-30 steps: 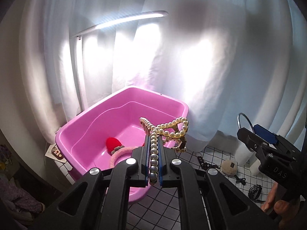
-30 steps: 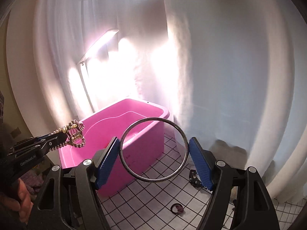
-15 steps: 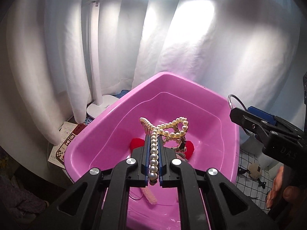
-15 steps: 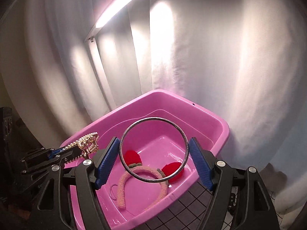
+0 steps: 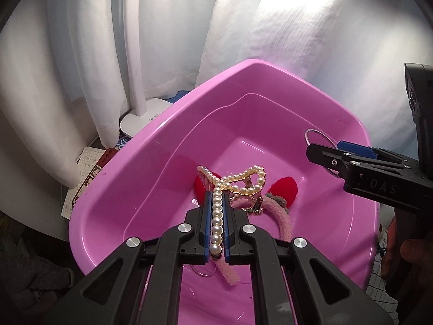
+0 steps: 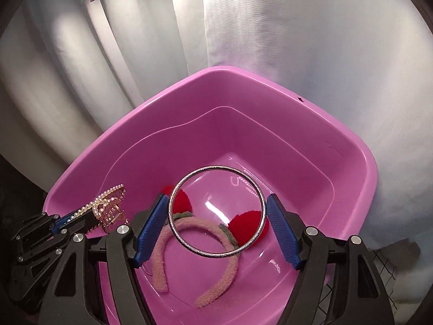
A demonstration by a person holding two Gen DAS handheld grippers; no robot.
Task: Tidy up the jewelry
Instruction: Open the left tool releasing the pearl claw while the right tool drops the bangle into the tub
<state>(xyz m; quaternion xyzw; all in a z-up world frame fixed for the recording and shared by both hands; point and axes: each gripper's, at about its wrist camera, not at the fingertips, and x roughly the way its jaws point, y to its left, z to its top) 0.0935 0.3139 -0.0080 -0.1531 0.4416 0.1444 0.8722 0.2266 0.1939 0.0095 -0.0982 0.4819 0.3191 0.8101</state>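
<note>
My left gripper (image 5: 217,205) is shut on a pearl hair clip (image 5: 235,182) with a gold claw and holds it above the pink tub (image 5: 173,124). It also shows in the right wrist view (image 6: 108,208). My right gripper (image 6: 217,216) is shut on a silver bangle (image 6: 216,166), held upright between the blue pads (image 6: 150,230) over the tub (image 6: 270,86). In the left wrist view the right gripper (image 5: 327,153) reaches in from the right. A pink headband with red ears (image 6: 211,270) lies on the tub floor.
A white desk lamp stands behind the tub, its base (image 5: 140,119) at the left. Papers (image 5: 86,173) lie beside it. White curtains (image 6: 297,27) hang behind. A black-grid tablecloth (image 6: 381,265) shows at the right.
Both grippers have moved forward and down over the tub, each still holding its item. The tub now fills both views.
</note>
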